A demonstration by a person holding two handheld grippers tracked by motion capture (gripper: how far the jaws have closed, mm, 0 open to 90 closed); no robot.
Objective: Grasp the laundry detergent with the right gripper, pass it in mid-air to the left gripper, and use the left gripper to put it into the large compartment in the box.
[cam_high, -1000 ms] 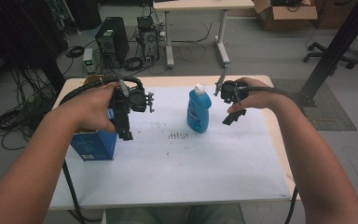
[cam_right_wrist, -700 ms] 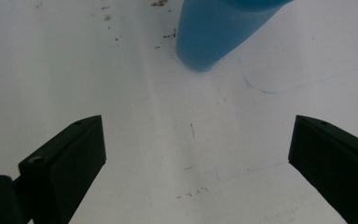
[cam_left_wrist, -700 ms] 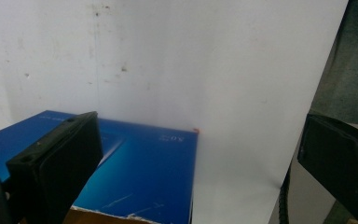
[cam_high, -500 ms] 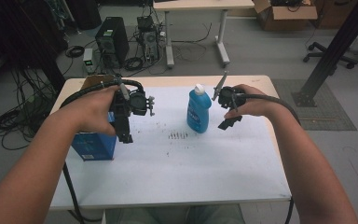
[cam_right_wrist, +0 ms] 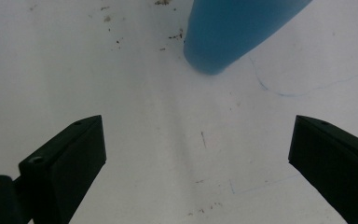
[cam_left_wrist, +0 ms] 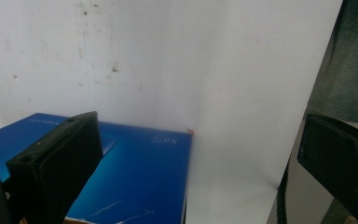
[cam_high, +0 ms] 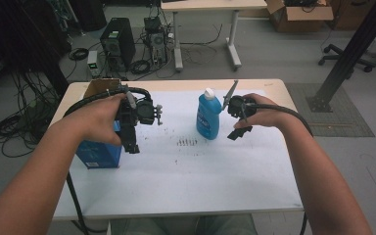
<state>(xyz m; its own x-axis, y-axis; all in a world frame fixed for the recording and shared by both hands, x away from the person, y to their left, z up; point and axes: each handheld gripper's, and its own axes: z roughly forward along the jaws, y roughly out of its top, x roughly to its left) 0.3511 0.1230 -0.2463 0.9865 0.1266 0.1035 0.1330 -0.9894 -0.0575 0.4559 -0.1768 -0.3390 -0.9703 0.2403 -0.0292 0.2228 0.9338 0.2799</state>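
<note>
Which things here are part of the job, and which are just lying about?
In the job:
- blue bottle, upright beside the open right gripper
- blue box, under the open left gripper

Lying about:
- computer tower on the floor
- cardboard box beyond the far desk
- office chair at right

A grey floor (cam_high: 274, 54) spreads behind the table (cam_high: 274, 85). Computer towers (cam_high: 116, 43) sit among tangled cables (cam_high: 10, 127) at the left. Farther back stand a desk (cam_high: 205, 5), a cardboard box (cam_high: 298, 10) and an office chair (cam_high: 352, 51).
</note>
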